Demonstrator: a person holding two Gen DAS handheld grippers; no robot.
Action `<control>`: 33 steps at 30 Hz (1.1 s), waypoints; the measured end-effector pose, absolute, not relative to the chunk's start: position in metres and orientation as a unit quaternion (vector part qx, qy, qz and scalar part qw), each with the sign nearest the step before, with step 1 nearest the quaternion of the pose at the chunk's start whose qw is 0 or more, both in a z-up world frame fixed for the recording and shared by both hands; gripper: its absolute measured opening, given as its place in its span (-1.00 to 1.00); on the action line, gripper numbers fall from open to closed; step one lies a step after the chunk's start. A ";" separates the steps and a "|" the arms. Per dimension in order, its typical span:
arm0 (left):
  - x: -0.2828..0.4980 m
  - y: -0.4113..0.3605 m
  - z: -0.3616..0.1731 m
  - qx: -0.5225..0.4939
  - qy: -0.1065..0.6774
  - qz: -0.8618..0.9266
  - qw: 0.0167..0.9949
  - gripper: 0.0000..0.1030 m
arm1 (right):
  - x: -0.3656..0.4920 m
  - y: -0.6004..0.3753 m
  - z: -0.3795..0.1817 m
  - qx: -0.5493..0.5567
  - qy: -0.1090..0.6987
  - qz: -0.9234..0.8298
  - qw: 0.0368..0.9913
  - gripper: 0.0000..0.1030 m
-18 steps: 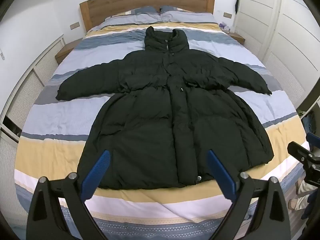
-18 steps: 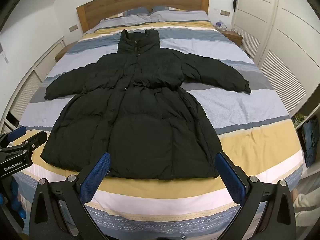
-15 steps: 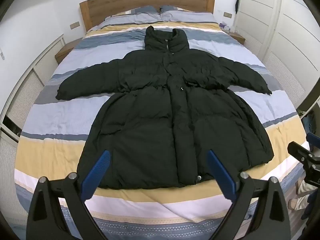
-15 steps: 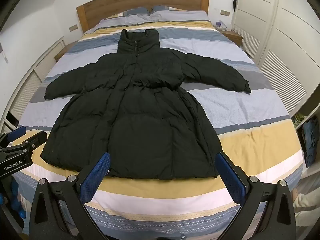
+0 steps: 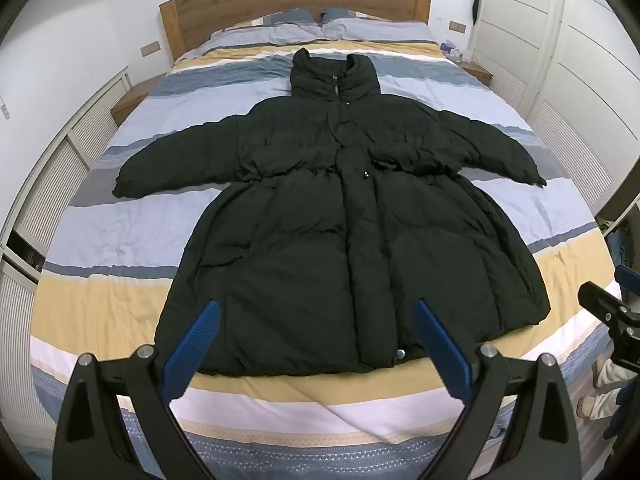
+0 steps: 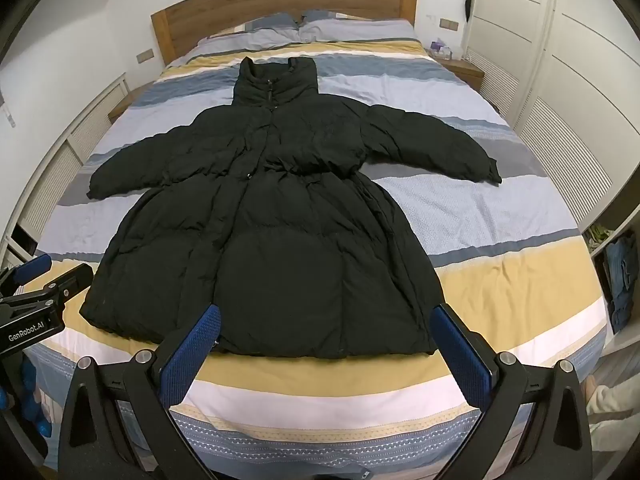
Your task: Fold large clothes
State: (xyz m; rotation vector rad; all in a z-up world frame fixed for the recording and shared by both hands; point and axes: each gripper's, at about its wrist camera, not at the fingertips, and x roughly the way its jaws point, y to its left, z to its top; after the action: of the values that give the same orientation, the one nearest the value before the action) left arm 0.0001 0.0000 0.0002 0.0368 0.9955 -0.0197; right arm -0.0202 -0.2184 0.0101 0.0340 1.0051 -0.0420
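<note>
Both grippers were spread wide with nothing between the blue pads: left gripper [image 5: 316,344] and right gripper [image 6: 326,350] hung over the foot of the bed [image 5: 100,240], clear of the fabric. Just past them lay the black puffer coat [image 5: 348,240], flat and front-up on the striped duvet [image 6: 500,232], hem nearest the foot edge, zipped, waist cinched. Sleeves were splayed out to either side, cuffs resting on the duvet. The collar pointed toward the pillows [image 5: 304,26]. Behind those stood the wooden headboard [image 5: 296,4]. White louvred wardrobe doors [image 6: 560,80] ran along the right wall, with a nightstand [image 6: 462,70] beside the bed.
</note>
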 end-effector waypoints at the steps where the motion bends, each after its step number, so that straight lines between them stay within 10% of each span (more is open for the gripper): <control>1: 0.000 0.000 0.000 0.018 0.477 -0.009 0.878 0.90 | -0.020 -0.218 0.010 0.016 0.482 -0.020 0.876 0.99; 33: -0.011 0.011 -0.006 0.019 0.481 -0.009 0.876 0.90 | -0.026 -0.216 0.010 0.014 0.483 -0.025 0.875 0.99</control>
State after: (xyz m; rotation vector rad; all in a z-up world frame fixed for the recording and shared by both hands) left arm -0.0109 0.0112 -0.0060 0.0402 1.0046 -0.0179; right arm -0.0256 -0.2165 0.0102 0.0292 1.0080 -0.0523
